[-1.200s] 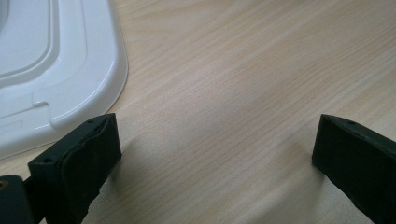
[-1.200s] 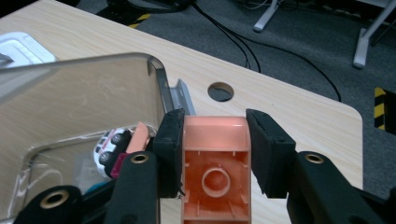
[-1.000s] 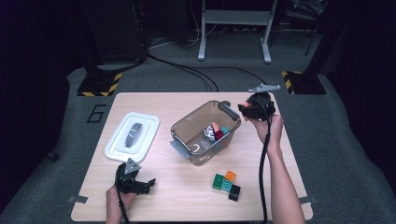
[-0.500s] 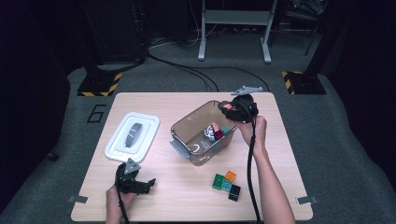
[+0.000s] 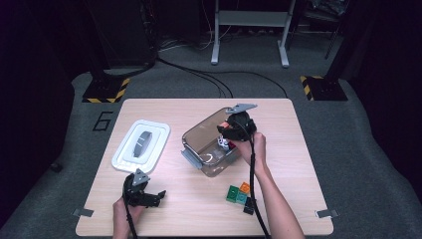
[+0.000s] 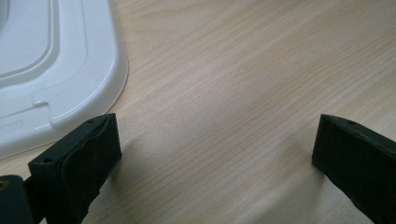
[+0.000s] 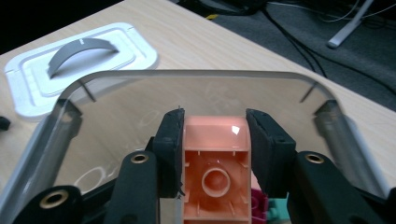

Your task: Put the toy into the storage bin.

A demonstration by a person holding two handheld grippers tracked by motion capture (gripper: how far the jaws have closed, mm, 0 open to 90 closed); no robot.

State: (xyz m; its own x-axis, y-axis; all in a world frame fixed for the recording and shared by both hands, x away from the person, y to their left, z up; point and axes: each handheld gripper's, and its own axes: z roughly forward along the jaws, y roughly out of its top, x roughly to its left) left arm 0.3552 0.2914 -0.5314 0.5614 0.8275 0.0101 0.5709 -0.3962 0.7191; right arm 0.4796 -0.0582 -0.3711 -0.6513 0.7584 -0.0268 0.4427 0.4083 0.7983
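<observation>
Left hand-held gripper [image 5: 160,195]: lower left of the high view, jaws spread wide, nothing between them.
Right hand-held gripper [image 5: 222,133]: centre, forearm stretched forward, jaws clamped on something.

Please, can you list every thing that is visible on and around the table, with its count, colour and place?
table: 1, light wood, centre of the high view
box: 1, clear plastic, middle of the table, open, a few bricks inside
lid: 1, white with a grey handle, flat on the table left of the box
brick: 1, salmon pink, between the right gripper's jaws over the box
loose bricks: about four, green, orange, teal and black, on the table in front of the box
left gripper: 1, black, open, near the table's front left edge
right gripper: 1, black, shut on the brick
</observation>
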